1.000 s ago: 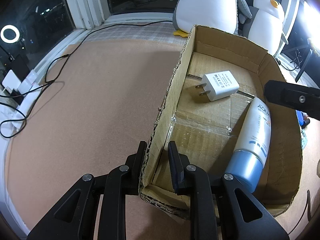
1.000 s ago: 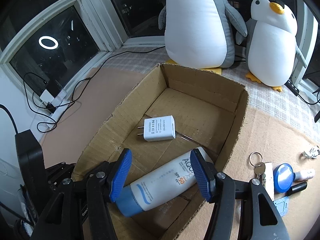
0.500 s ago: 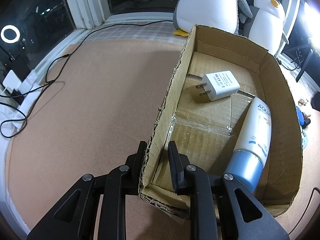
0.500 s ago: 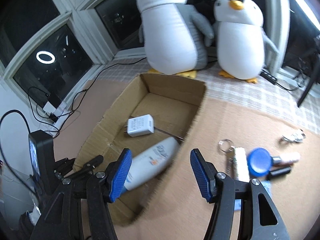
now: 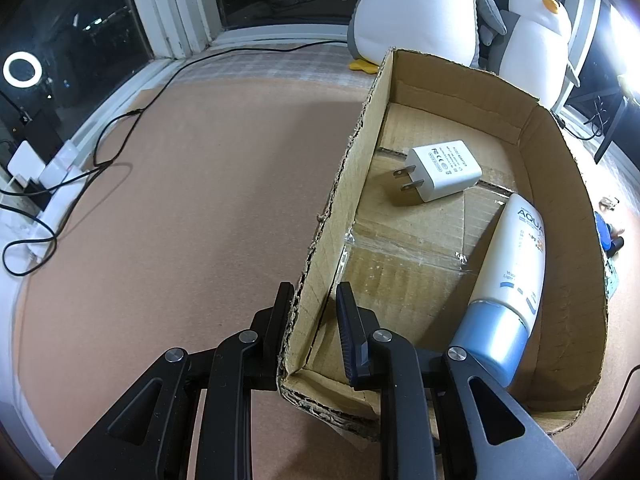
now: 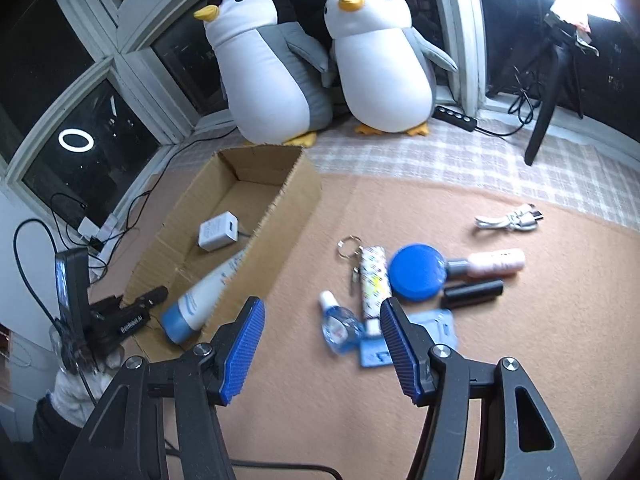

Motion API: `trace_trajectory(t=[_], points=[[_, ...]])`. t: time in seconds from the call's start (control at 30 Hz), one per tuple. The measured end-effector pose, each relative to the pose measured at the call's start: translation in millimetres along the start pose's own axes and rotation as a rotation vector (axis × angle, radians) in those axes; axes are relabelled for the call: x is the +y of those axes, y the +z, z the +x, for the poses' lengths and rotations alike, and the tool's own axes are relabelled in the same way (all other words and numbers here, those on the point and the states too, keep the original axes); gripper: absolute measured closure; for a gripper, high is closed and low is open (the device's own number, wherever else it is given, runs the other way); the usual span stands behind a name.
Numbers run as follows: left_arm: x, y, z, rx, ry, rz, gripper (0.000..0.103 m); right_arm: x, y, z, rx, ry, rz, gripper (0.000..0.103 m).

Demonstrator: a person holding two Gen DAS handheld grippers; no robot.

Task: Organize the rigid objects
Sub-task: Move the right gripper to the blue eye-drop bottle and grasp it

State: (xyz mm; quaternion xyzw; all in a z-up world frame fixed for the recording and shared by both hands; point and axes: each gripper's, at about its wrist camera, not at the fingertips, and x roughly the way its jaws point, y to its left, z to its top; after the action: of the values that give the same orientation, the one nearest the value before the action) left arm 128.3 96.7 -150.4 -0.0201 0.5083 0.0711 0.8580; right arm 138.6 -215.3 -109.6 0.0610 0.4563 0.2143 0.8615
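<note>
Cardboard box (image 5: pixel 560 184) fills right half of left wrist view. Inside: white charger (image 5: pixel 444 170) near middle, sunscreen tube (image 5: pixel 508 280) along right wall. Left gripper (image 5: pixel 312 316) clamped on box's left wall, low center. Right gripper (image 6: pixel 322 344) open, nothing between blue pads, above small bottle (image 6: pixel 340 326) and blue round lid (image 6: pixel 418 272) on tan mat (image 6: pixel 520 360). Two toy penguins (image 6: pixel 312 68) at top.

Two plush penguins (image 6: pixel 320 68) are stood side by side at the window (dark glass, a ring light (image 6: pixel 76 141) reflected in it); black cables (image 5: pixel 100 148) are trailed across the mat (image 5: pixel 180 220).
</note>
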Motion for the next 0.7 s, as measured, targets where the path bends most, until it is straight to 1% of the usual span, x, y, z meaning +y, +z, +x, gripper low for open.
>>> trace_trajectory(t=[0.1, 0.2, 0.4, 0.5, 0.7], points=[[-1, 1, 0, 0.001, 0.004, 0.000, 0.083, -2, -5, 3, 0.017, 0.006, -0.026, 0.054], [-1, 1, 1, 0.001, 0.005, 0.000, 0.083, 2, -8, 10, 0.038, 0.013, -0.065, 0.058], [-1, 1, 1, 0.002, 0.004, 0.001, 0.083, 17, -12, 35, 0.089, -0.009, -0.166, 0.061], [-1, 1, 1, 0.002, 0.004, 0.000, 0.083, 18, -11, 48, 0.113, -0.025, -0.191, 0.063], [0, -1, 0, 0.002, 0.001, -0.002, 0.083, 18, -7, 64, 0.135, -0.045, -0.208, 0.064]])
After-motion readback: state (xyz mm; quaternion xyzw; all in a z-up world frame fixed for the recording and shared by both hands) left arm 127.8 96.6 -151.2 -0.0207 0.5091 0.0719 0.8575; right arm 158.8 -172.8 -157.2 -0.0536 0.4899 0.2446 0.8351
